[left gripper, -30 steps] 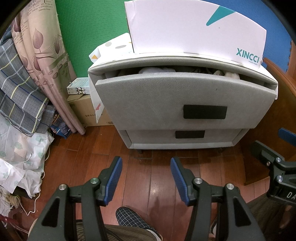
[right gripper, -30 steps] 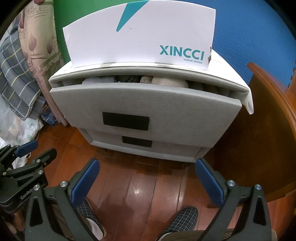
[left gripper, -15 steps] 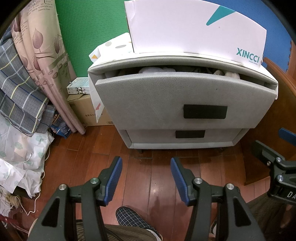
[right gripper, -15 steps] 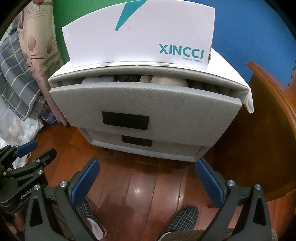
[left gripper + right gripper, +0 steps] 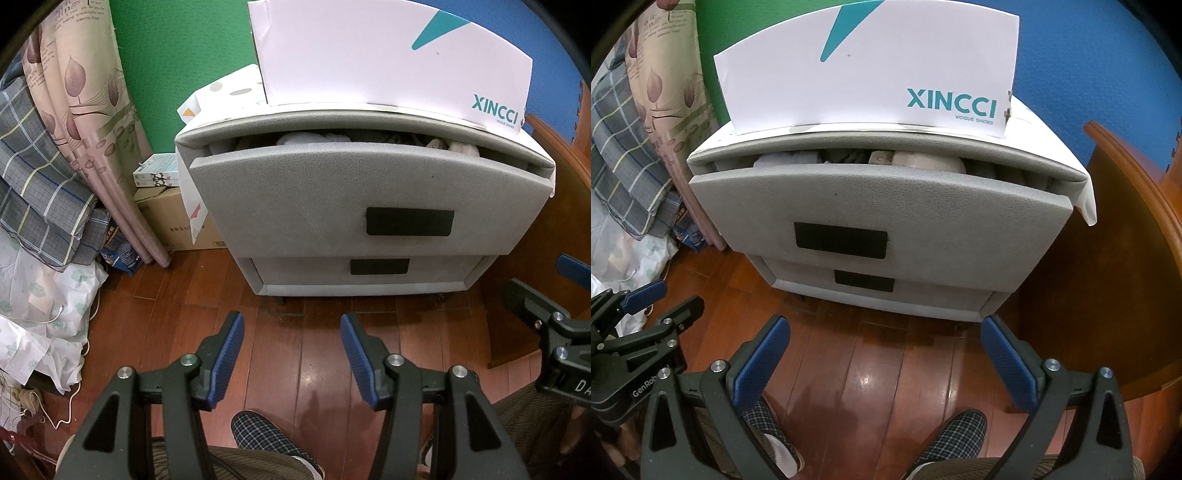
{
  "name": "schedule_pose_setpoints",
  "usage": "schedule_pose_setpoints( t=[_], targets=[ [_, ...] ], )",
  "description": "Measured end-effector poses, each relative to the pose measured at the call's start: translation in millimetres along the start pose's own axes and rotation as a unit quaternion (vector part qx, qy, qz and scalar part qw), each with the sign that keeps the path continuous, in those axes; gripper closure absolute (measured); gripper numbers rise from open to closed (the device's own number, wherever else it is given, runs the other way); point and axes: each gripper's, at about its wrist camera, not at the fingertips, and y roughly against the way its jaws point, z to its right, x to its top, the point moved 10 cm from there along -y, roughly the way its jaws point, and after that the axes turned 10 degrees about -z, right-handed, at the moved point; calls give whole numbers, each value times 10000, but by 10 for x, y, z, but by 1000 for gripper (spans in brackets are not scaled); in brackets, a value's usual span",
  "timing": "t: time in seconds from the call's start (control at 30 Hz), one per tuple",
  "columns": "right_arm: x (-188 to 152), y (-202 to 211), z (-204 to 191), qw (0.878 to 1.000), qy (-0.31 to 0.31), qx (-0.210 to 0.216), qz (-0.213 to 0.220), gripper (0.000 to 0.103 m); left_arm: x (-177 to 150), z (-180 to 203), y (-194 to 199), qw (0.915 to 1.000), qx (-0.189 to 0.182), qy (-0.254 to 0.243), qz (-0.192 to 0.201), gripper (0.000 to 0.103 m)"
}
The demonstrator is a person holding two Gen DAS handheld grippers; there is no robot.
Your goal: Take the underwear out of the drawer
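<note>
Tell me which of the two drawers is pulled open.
The upper drawer: its front stands out from the cabinet, with folded clothes visible in the gap. The lower drawer sits shut.

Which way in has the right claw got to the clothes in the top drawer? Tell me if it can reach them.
Probably yes. The right claw stands open and empty over bare floor, and the top drawer is ajar, with clothes showing through the narrow gap at its top.

Two drawers (image 5: 369, 192); two tools (image 5: 291, 350); one white shoebox (image 5: 868, 74); two checked slippers (image 5: 956, 428).
</note>
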Motion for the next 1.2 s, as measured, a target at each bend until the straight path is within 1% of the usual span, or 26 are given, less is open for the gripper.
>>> schedule_pose_setpoints(
  t=[0.73,0.83,0.93,1.03,1.1,1.2],
  targets=[
    [-1,13,1,10000,-9,2,11,1,-1,-1,-1,10000,1,-2,-10,47],
    [1,3,9,10000,-5,-4,12,1,-6,10,-10,10000,-55,15,-21,47],
    [-1,1,13,10000,-51,26,1,1,-11,27,-32,9996,-243,69,-84,47],
    [-2,-6,41,10000,-88,39,0,1,38,22,-24,9982,-542,221,-121,47],
    [2,-18,64,9999,-117,51,-12,1,134,-12,17,9973,-648,348,-33,47],
    [-5,-29,107,9998,-178,63,-32,1,317,-41,59,9927,-1020,635,-45,47]
  ],
)
